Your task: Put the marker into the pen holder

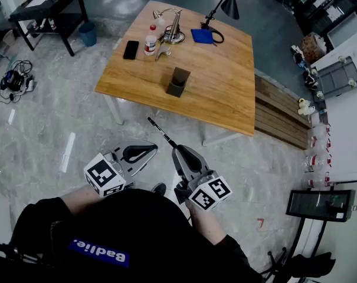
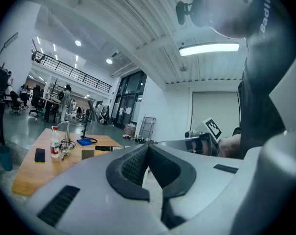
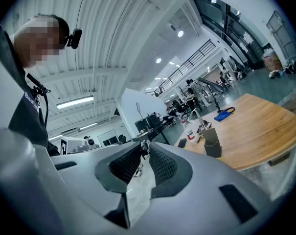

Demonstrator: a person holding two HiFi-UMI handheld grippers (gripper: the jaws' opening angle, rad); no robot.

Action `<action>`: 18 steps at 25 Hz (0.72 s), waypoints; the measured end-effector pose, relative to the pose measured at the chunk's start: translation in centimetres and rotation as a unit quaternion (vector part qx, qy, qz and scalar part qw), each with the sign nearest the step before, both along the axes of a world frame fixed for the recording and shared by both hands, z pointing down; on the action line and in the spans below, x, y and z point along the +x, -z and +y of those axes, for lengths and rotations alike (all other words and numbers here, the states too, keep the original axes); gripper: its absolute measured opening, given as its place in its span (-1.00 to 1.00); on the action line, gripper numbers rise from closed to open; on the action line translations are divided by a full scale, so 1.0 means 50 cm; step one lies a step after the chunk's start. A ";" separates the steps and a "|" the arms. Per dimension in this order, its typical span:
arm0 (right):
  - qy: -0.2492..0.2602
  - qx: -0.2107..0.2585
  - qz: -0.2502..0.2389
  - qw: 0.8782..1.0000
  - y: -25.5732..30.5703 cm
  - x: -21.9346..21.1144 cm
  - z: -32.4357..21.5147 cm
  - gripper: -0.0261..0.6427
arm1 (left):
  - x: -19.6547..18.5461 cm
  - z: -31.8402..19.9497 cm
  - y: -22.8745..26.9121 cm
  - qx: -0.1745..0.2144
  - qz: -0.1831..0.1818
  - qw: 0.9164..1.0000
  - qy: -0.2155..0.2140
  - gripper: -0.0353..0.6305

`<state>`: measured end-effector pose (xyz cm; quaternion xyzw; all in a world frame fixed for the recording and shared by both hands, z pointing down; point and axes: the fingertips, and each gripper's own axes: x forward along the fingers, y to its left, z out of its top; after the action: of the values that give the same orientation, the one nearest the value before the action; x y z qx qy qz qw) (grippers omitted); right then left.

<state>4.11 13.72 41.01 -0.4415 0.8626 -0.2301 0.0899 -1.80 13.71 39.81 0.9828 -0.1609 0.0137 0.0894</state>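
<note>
Right gripper [image 1: 176, 149]: pads are clamped on one end of a slim black plastic marker [image 1: 160, 132], and most of its length sticks out ahead of the tips towards the table.

Left gripper [image 1: 153, 150]: jaws are drawn together at the tips with nothing between them. It is held just beside the right one.

The dark, square-sided pen holder [image 1: 178, 81] stands upright near the front edge of the light wooden table [image 1: 225, 93], well apart from both grippers.

Handling, as judged: the marker is light, stiff and smooth-barrelled. An end grip leaves it free to pivot between the pads. A hold nearer mid-barrel would steady it, but the end grip leaves more length free to enter the holder.

Views:
- The head view alone shows the marker's full length and the floor between the person and the table.
- The left gripper view shows the marker [image 2: 108, 148] side-on, level with the holder [image 2: 87, 154] behind it.
- The right gripper view looks past its own jaws [image 3: 144, 151] to the holder [image 3: 212, 143]. The marker there is at most a small dark spot at the tips, probably end-on.
</note>
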 end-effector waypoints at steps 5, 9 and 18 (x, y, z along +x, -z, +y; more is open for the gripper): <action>0.004 0.001 0.002 1.000 0.000 0.005 0.001 -0.74 | 0.008 0.004 -0.003 -0.001 0.001 1.000 0.000 -0.88; 0.009 0.001 0.003 1.000 -0.002 0.011 0.003 -0.74 | 0.015 0.005 -0.005 -0.001 0.001 1.000 0.005 -0.88; 0.024 0.019 0.010 0.999 0.009 0.023 0.002 -0.74 | 0.037 0.004 -0.005 0.002 -0.001 1.000 0.016 -0.88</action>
<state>5.28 13.84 40.55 -0.4214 0.8779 -0.2110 0.0846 0.03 13.93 40.05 0.9803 -0.1765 0.0130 0.0877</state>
